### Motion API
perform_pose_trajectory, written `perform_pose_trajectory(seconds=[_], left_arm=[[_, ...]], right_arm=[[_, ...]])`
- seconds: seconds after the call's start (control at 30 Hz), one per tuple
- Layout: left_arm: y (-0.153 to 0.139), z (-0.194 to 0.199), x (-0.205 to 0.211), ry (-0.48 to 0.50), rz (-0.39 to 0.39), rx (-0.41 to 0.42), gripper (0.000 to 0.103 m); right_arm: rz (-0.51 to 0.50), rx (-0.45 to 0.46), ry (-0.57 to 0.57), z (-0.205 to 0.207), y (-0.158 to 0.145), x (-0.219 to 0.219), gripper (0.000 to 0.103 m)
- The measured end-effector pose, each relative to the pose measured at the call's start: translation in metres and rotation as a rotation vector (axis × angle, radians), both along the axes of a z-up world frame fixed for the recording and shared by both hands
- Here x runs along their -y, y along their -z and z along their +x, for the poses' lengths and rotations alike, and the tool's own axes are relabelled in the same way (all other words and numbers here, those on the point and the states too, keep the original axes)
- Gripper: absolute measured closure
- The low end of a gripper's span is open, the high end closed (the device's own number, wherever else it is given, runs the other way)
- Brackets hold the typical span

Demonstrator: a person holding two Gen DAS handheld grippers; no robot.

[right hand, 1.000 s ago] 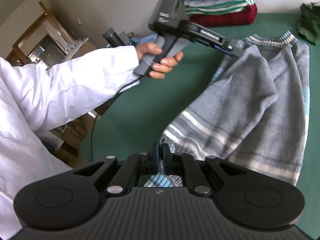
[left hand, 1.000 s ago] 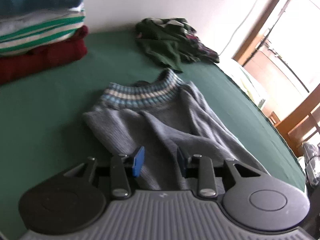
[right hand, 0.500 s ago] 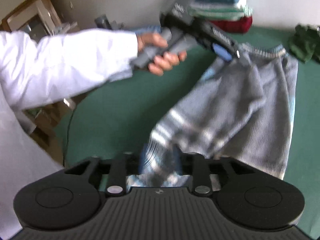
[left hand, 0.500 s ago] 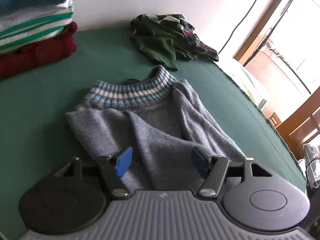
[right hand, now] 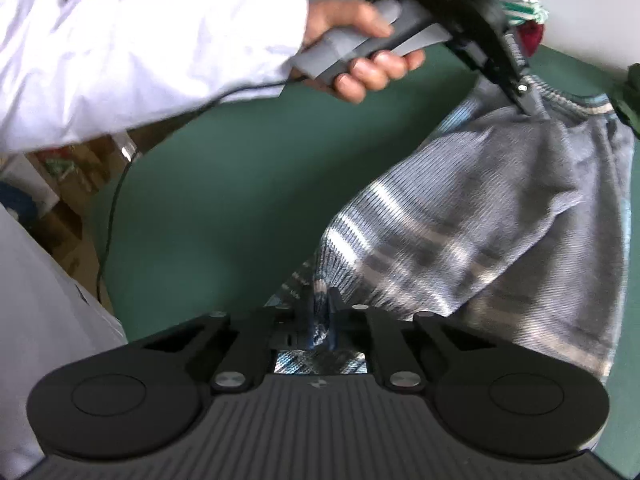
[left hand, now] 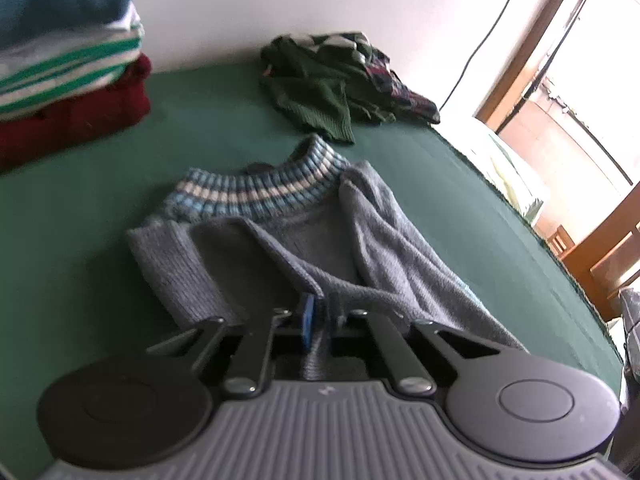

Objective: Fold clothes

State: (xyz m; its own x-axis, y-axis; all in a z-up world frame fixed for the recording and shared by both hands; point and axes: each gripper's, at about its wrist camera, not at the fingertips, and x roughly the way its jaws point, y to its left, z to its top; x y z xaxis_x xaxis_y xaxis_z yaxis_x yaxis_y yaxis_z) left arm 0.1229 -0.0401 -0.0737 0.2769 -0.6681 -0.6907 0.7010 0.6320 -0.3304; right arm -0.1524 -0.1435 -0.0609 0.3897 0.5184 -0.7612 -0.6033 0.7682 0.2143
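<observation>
A grey knit sweater (left hand: 320, 248) with a blue-and-white striped collar (left hand: 256, 194) lies on the green table (left hand: 100, 200). My left gripper (left hand: 320, 308) is shut on a raised fold of the sweater's body below the collar. In the right wrist view the sweater (right hand: 500, 200) stretches from that left gripper (right hand: 530, 106), held by a hand (right hand: 360, 60), down to my right gripper (right hand: 320, 314). The right gripper is shut on the sweater's striped hem (right hand: 360, 248), and the cloth between the two hangs lifted and taut.
A stack of folded clothes (left hand: 68, 80), blue over green-striped white over dark red, stands at the back left. A crumpled green garment pile (left hand: 320, 80) lies behind the collar. The table's edge (left hand: 540, 240) curves along the right, with wooden furniture (left hand: 600, 264) beyond. A white sleeve (right hand: 140, 52) crosses the left side.
My left gripper's fingers stood wide apart half a second ago and have now closed on the sweater fold. The right gripper, apart then, is closed on the hem again; the sweater is pulled tauter.
</observation>
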Motion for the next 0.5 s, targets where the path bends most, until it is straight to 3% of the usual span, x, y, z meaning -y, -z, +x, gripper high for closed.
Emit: perform_pose_trajectory(seconds=[0.2,0.5], left_arm=[[-0.026,-0.012,-0.016,-0.006,-0.046,0.078,0.103],[-0.001,-0.022,-0.022,-0.001,0.072,0.070,0.103]], right_arm=[[0.081,0.006,-0.067,-0.005,-0.038,0.014,0.096],[-0.007,-0.101,-0.058,0.003,0.005,0.009,0.094]])
